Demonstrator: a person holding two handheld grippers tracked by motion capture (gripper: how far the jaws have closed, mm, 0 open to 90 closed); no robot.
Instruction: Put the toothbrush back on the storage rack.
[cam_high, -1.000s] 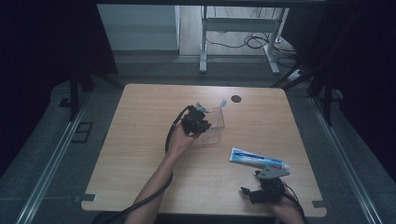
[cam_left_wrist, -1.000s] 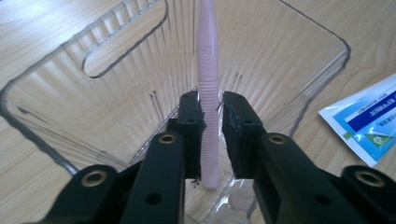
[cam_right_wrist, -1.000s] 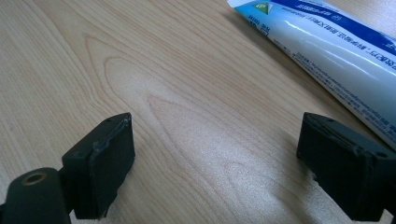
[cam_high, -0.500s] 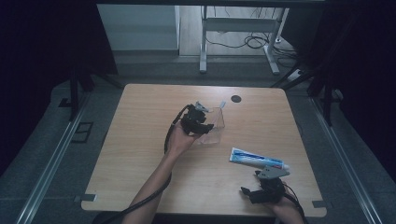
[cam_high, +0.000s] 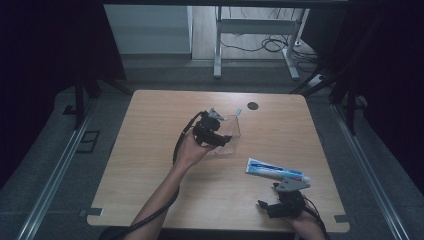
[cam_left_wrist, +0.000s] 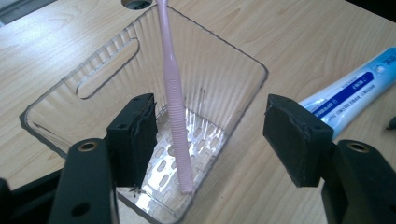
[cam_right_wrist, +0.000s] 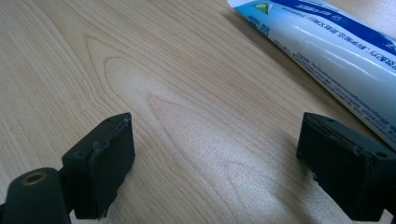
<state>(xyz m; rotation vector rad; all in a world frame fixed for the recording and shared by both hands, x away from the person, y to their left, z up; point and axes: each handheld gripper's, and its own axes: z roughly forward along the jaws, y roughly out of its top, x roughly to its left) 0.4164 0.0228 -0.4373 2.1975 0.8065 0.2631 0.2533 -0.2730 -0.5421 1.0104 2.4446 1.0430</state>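
A pale pink toothbrush (cam_left_wrist: 175, 107), its handle ribbed and slender, leans upright inside a clear ribbed plastic holder (cam_left_wrist: 224, 65) with a slotted wall and perforated floor, near the middle of the light woodgrain tabletop (cam_high: 150, 150). The left hand-held gripper (cam_high: 212, 134) sits just above the holder, its jaws having just been opening, now spread either side of the brush without pressing it. At the near right edge, the right hand-held gripper (cam_high: 280, 202) rests with jaws wide apart over bare wood (a glossy white-and-blue toothpaste tube (cam_right_wrist: 327, 51) lies just beyond). Open tabletop spreads to the left.
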